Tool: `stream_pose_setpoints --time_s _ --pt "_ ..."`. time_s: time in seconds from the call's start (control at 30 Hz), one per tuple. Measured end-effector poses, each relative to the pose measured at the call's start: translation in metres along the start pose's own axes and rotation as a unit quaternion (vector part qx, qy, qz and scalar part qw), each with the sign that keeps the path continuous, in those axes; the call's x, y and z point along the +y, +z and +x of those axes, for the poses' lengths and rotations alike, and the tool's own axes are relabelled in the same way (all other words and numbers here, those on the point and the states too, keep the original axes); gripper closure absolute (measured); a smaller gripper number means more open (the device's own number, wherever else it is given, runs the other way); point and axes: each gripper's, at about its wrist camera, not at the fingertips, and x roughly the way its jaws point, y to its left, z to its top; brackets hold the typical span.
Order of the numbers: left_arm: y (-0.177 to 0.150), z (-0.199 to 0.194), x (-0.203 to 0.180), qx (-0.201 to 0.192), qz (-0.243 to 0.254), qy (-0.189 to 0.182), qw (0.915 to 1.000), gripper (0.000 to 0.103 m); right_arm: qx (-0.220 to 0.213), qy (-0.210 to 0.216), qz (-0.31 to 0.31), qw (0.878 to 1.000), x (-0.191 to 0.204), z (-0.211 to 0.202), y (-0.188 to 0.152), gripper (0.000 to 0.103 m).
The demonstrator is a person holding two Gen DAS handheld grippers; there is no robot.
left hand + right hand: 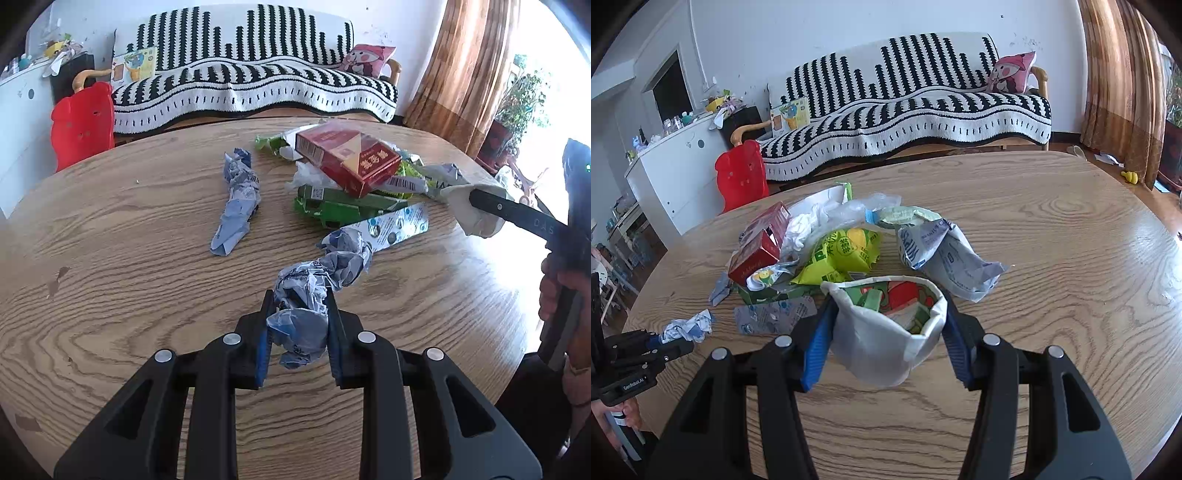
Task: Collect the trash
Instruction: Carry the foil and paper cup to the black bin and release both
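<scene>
- The left gripper (297,295) is clamping a crumpled blue-and-white paper wad (314,291) between its narrowly set fingers; the wad is bulging out ahead of the pads and lying just above the wooden table (122,236), close to that table's near edge.
- The right gripper (886,295) is pinching a white paper cup (882,343) with its jaws about half spread, squeezing the round rim into an oval.
- The cup is holding scraps: green and red printed pieces are showing inside it, though their exact number cannot be told.
- A blister pack (395,225), flat and silvery with round pockets, is lying just beyond the held wad, its near end touching the wad's far end.
- A second crumpled paper strip (236,199), the same pale blue print, is lying alone to the left of the heap.
- A red carton (351,158), boxy and glossy, is sitting tilted on top of the heap, resting on a flattened green box (343,206).
- A yellow-green wrapper (842,258), shiny and creased, is lying in the middle of the heap beside a torn blue-white pouch (945,258).
- Clear plastic film (857,206) and white tissue are bunching up behind the wrapper.
- The table is showing a strong oak-like grain and a rounded outline.
- A striped black-and-white sofa (251,81) is standing behind the table, with one pink cushion (365,59) on it and one red plastic chair (83,122) beside it.
</scene>
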Motion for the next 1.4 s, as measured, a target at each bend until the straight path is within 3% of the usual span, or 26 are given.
stream_pose_setpoints --time_s 0.17,0.3,0.37,0.43,0.53,0.6,0.7,0.87,0.97,1.1,1.4 --pt "0.008 -0.019 -0.03 -0.031 -0.013 -0.044 0.9985 0.079 -0.067 0.021 0.046 0.996 -0.017 -0.058 -0.001 0.049" --pt "0.016 -0.04 -0.115 -0.039 0.05 -0.107 0.9922 0.079 -0.119 0.0 0.069 0.99 -0.06 -0.134 -0.019 0.049" --pt "0.017 -0.046 -0.164 -0.029 0.09 -0.147 0.9845 0.079 -0.135 -0.022 0.087 0.987 -0.092 -0.171 -0.032 0.049" --pt "0.011 -0.044 -0.228 0.007 0.134 -0.207 0.969 0.079 -0.148 -0.045 0.12 0.981 -0.132 -0.21 -0.053 0.049" --pt "-0.013 -0.034 -0.306 0.049 0.189 -0.253 0.9474 0.079 -0.149 -0.076 0.168 0.972 -0.184 -0.254 -0.092 0.049" --pt "-0.037 -0.016 -0.349 0.085 0.209 -0.275 0.9346 0.079 -0.119 -0.086 0.198 0.969 -0.217 -0.263 -0.121 0.049" --pt "-0.079 0.025 -0.39 0.144 0.226 -0.271 0.9247 0.079 -0.058 -0.08 0.258 0.961 -0.257 -0.248 -0.169 0.049" --pt "-0.122 0.06 -0.411 0.189 0.256 -0.248 0.9152 0.079 -0.006 -0.056 0.329 0.943 -0.289 -0.222 -0.231 0.049" --pt "-0.115 0.066 -0.407 0.193 0.229 -0.249 0.9209 0.079 0.01 -0.049 0.347 0.936 -0.295 -0.209 -0.247 0.049" --pt "-0.112 0.082 -0.394 0.226 0.195 -0.242 0.9231 0.079 0.023 -0.046 0.346 0.937 -0.298 -0.19 -0.248 0.049" --pt "-0.115 0.086 -0.405 0.237 0.195 -0.246 0.9195 0.077 0.037 -0.043 0.355 0.933 -0.293 -0.169 -0.243 0.049"
